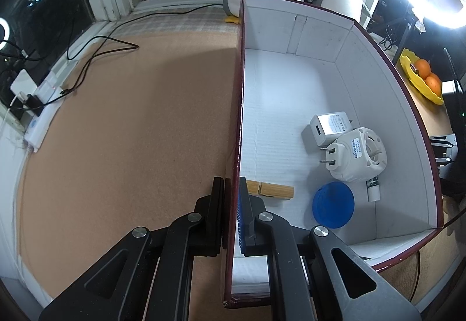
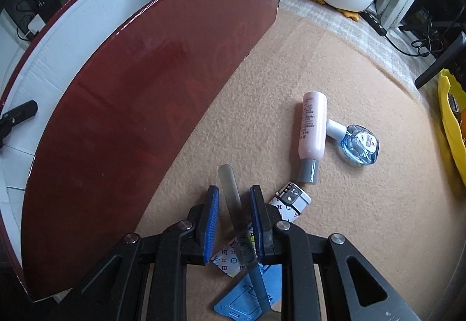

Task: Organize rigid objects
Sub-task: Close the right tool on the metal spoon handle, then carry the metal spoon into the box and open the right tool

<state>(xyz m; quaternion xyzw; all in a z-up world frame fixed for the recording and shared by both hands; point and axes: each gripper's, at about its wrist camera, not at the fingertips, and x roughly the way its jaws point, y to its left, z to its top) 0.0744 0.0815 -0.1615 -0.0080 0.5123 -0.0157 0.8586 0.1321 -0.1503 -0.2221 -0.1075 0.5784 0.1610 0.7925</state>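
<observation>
Between my right fingers: my right gripper (image 2: 233,214) straddles a slim translucent grey stick, perhaps a glass nail file (image 2: 233,204); the blue pads stand narrow with a sliver of gap on each side, so I judge it is not yet pinched.
Under the stick: it lies on the tan felt mat (image 2: 349,219), across a white monogram-print flat case (image 2: 287,201) and a light blue plastic piece (image 2: 241,305), so I should close on the stick alone and lift straight up, or the case may drag along.
Step in hand: take this stick and carry it over the glossy dark red box wall (image 2: 145,88) just to the left.
Left tool: my left gripper (image 1: 232,198) is clamped on the near wall of the dark red cardboard box with white lining (image 1: 291,82), steadying it; I should hold that firm while the other hand drops things in.
Already in the box: two small wooden blocks (image 1: 269,190), a round blue lid (image 1: 333,206), a white square USB charger (image 1: 329,127), a white round plug-in device (image 1: 359,158).
Waiting outside: a pale pink bottle with grey cap (image 2: 311,131) touching a clear blue glass bottle (image 2: 359,145), near my right fingers.
Risk: the stick is thin and smooth, so it could pivot in the pads.
</observation>
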